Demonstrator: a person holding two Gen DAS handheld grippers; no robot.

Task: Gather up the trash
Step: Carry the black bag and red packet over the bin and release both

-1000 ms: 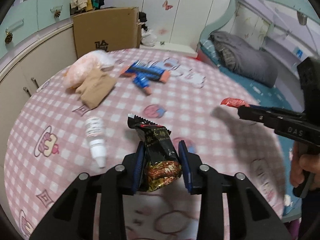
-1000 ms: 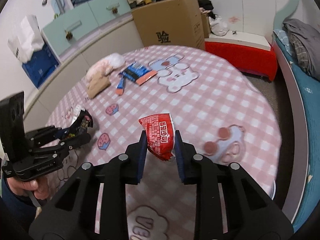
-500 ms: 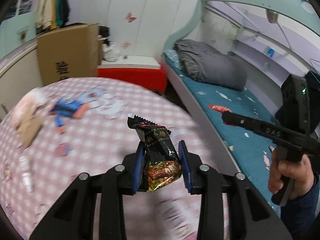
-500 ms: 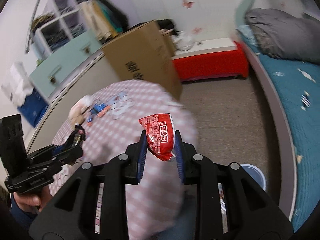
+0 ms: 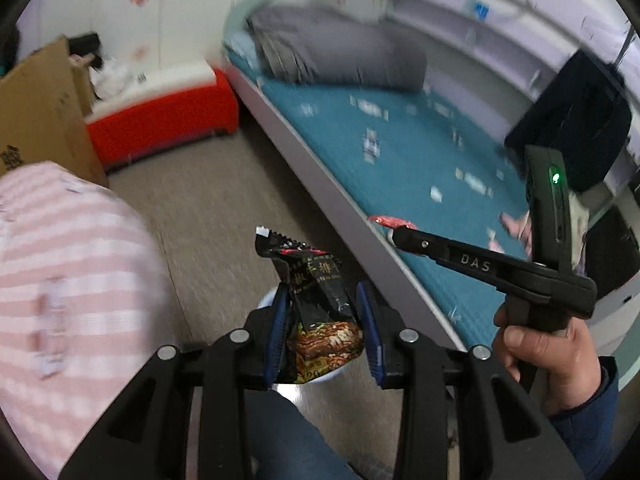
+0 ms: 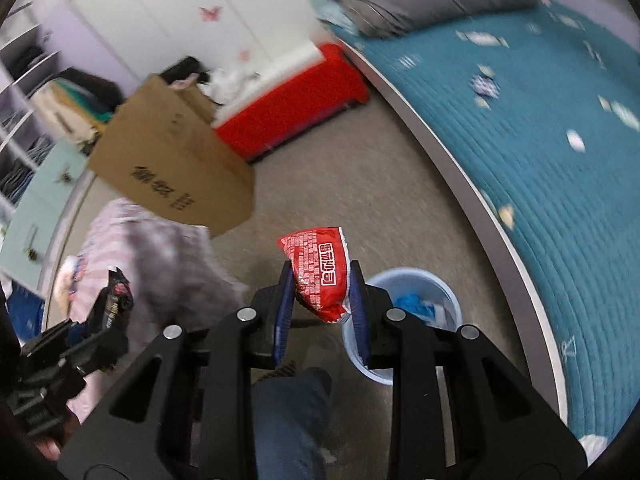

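Now, working left to right:
Left tongs (image 5: 323,330): pinching the black wrapper (image 5: 320,304); your bin (image 5: 267,300) peeks out at 12 o'clock behind it, so bring the wrapper over the bin before you let go.
Right tongs (image 6: 320,304): pinching the red wrapper (image 6: 322,276); the bin (image 6: 416,280) sits on the floor at 3 o'clock, just beside, so swing right until it hangs over the bin.
Writing: "DAS" on the right tongs' arm; white characters on the red wrapper, unreadable to me.

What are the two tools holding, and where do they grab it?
The left tool pinches a black crinkly snack wrapper by its lower half; the right tool pinches a red plastic snack packet likewise.
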